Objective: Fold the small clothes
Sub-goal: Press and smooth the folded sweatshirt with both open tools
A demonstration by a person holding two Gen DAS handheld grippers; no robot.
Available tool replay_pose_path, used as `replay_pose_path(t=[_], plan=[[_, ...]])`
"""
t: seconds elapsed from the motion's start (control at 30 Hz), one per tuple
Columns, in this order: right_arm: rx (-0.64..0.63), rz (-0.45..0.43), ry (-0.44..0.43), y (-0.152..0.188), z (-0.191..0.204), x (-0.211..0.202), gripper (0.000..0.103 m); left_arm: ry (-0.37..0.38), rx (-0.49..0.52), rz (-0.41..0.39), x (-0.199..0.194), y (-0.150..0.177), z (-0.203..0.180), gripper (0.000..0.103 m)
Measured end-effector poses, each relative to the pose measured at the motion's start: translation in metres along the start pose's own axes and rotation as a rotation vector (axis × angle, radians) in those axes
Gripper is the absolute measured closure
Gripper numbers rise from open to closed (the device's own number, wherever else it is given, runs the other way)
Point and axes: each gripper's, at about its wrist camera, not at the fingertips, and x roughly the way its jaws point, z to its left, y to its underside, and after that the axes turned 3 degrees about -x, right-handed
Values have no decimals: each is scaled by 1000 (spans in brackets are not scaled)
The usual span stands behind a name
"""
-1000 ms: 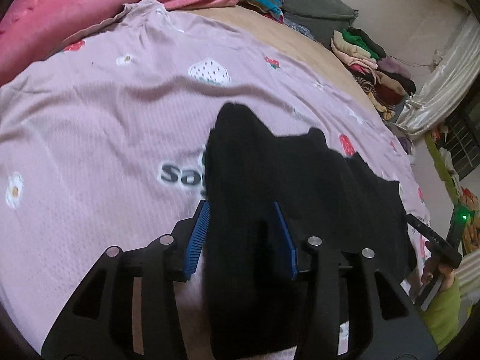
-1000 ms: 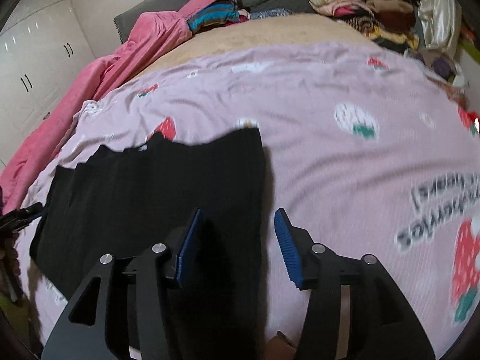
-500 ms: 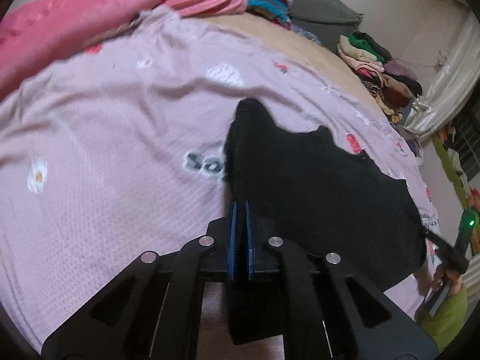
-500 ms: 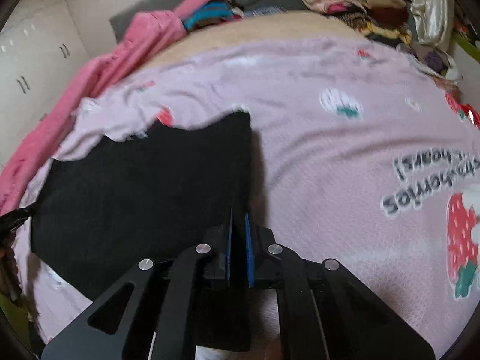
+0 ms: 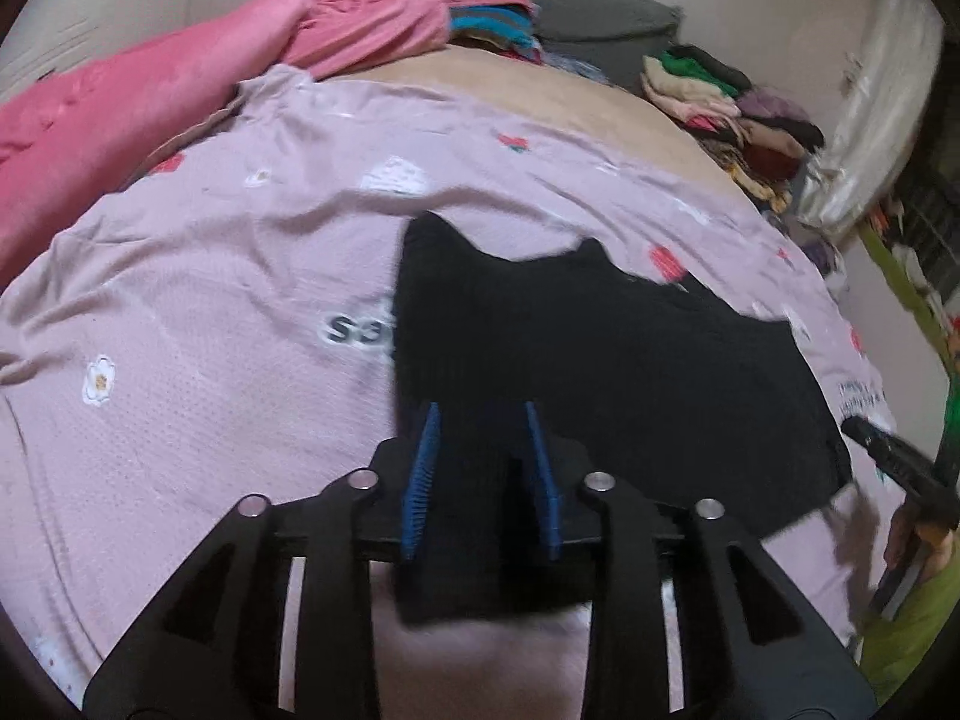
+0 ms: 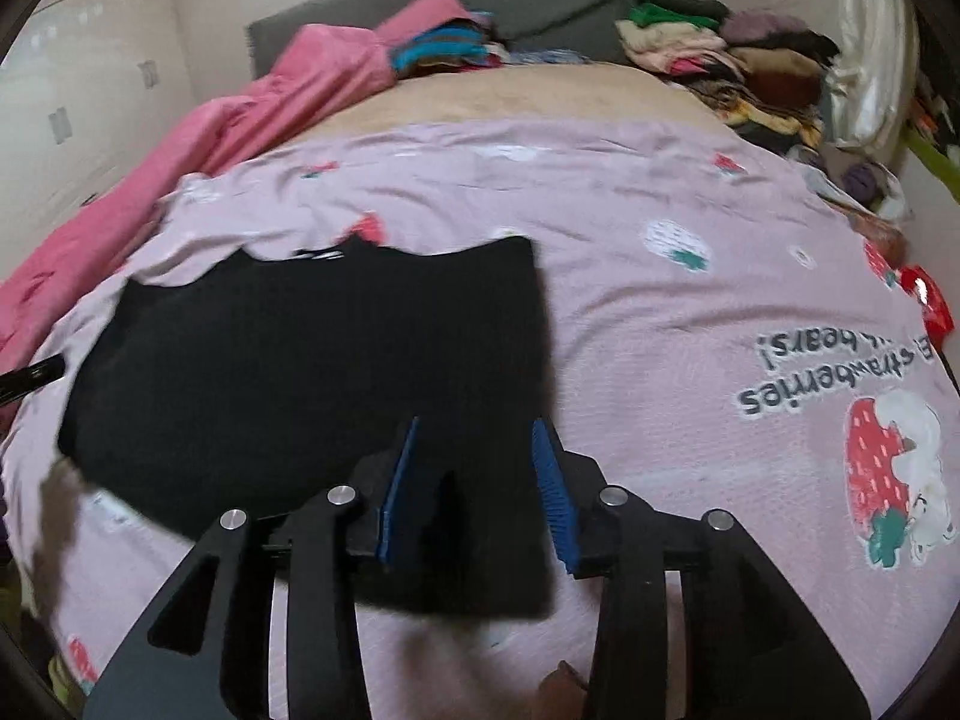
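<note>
- The black garment (image 5: 600, 360) is showing plain, solid black, with no print.
- The sheet (image 6: 660, 252) is showing pale lilac-pink, printed with red strawberries, white flowers and dark lettering.
- The blanket (image 5: 150, 90) is glowing bright pink.
- The left gripper (image 5: 483, 468) and right gripper (image 6: 480, 486) are showing black frames with blue finger pads.
- The headboard (image 6: 480, 0) is looking grey.

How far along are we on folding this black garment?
Done: the black knit garment lies spread flat on the pink strawberry-print sheet. In hand: nothing; the left gripper and right gripper are both open at its near corners. Left: every fold; no layer is turned over.
</note>
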Motion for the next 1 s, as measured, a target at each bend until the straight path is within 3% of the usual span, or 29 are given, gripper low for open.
replay_pose_path(t=[0.13, 0.23, 0.43, 0.63, 0.83, 0.87, 1.0], plan=[[-40, 36, -60, 10, 22, 0, 65, 3, 45, 51, 8, 18, -19, 70], [-48, 63, -70, 22, 34, 1, 61, -14, 60, 103, 18, 34, -23, 57], [-28, 148, -22, 43, 33, 20, 59, -21, 56, 143, 28, 55, -17, 57], [-7, 106, -13, 51, 36, 5, 57, -11, 50, 137, 21, 61, -20, 57], [-26, 60, -6, 50, 38, -16, 43, -3, 53, 123, 5, 65, -27, 44], [-28, 53, -3, 50, 39, -19, 34, -4, 55, 121, 3, 65, -28, 41], [-34, 32, 10, 51, 43, -29, 23, -6, 55, 108, -7, 66, -29, 27]])
